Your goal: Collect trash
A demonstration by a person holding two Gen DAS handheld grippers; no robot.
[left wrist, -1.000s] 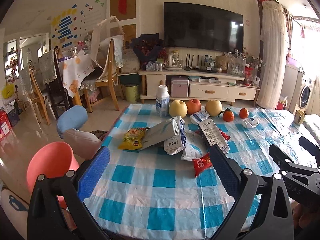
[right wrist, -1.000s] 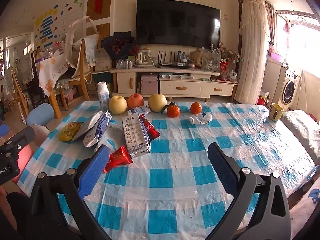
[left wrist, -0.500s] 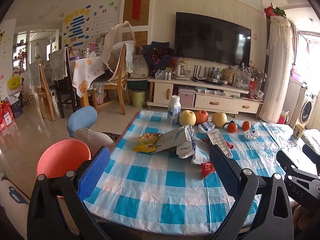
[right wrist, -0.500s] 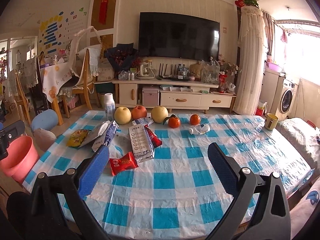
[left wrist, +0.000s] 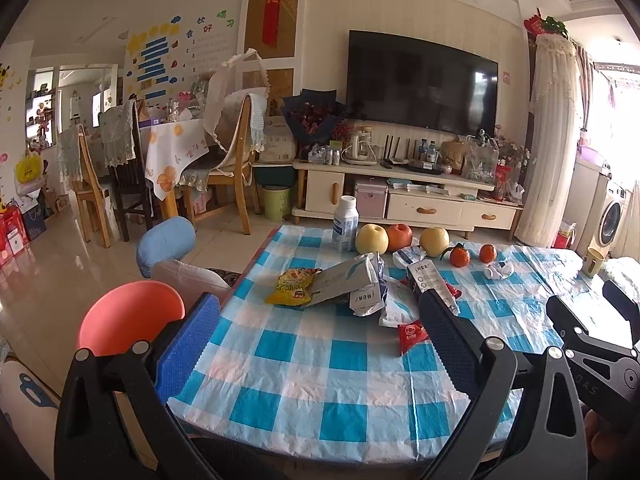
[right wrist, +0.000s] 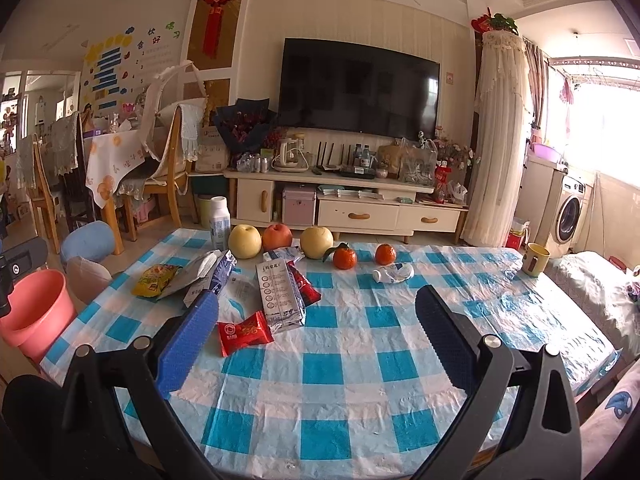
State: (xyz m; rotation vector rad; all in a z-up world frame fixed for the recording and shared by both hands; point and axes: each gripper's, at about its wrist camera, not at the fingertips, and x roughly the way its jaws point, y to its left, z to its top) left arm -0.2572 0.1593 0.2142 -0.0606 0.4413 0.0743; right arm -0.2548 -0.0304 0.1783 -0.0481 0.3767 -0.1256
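The pink bin [right wrist: 34, 312] is sitting on the floor off the table's left edge. The left gripper [left wrist: 316, 344] is hanging wide apart, holding nothing. The red wrapper [right wrist: 245, 332] is lying long-axis across, just ahead of the right gripper [right wrist: 316, 340], also gaping empty and nearer. Its print is proving unreadable.

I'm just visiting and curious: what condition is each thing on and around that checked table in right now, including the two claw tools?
left gripper: open, holding nothing.
right gripper: open, holding nothing.
pink bucket: upright on the floor, nothing visible inside.
white bottle: standing, cap on.
small plastic bottle: crushed, lying on its side.
milk carton: flattened, lying flat.
red wrapper: lying flat on the cloth.
yellow mug: upright.
television: off.
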